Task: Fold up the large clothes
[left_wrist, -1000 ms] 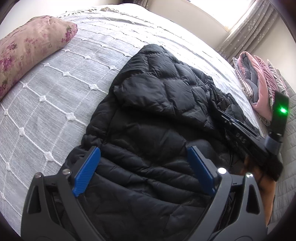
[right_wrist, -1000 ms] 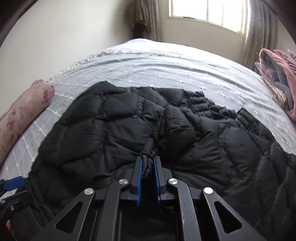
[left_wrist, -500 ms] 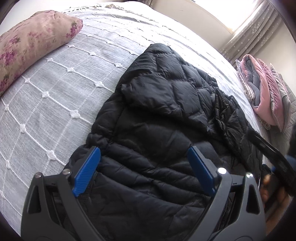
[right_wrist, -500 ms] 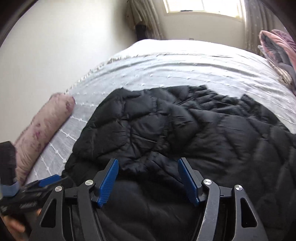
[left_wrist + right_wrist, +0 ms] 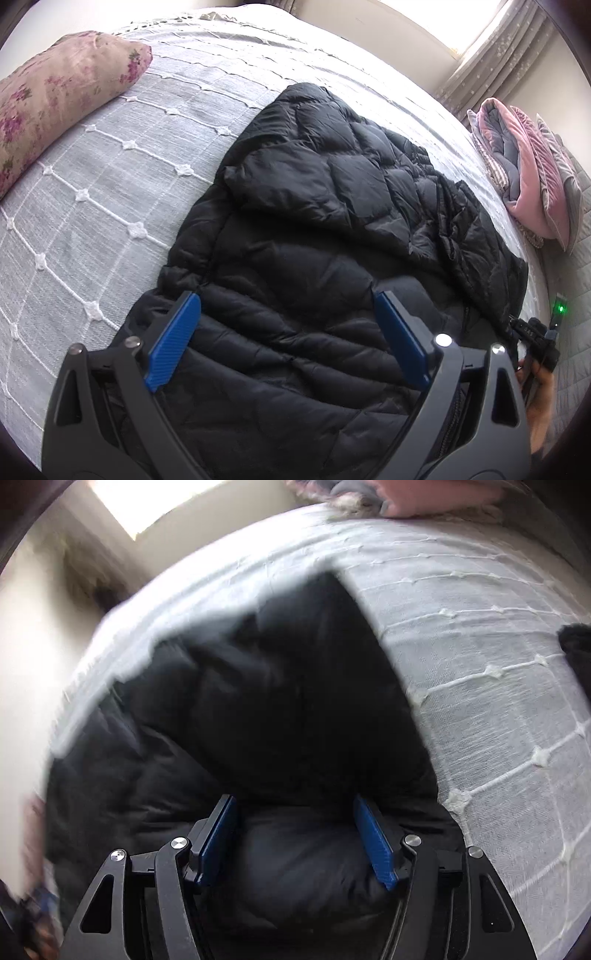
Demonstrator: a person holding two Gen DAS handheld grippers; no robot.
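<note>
Black puffer jacket (image 5: 314, 258) lay partly folded on the bed (image 5: 110, 177). Left tool (image 5: 288, 343) and right tool (image 5: 295, 842) both stood apart, gripping nothing. Between folds, by my judgement; next needs a fresh hold on an edge.

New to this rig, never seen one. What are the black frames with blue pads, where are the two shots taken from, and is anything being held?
No robot here: a person holds a two-finger claw in each hand, each with a fisheye camera looking along its fingers.

The left wrist view shows the left claw, jaws wide, over a black puffer jacket spread on a grey-white bedspread. A floral pillow lies at far left, folded pink blankets at far right. The other claw is at the right edge.

The blurred right wrist view shows the right claw, open over the same jacket, pads apart.

Nothing is held.
</note>
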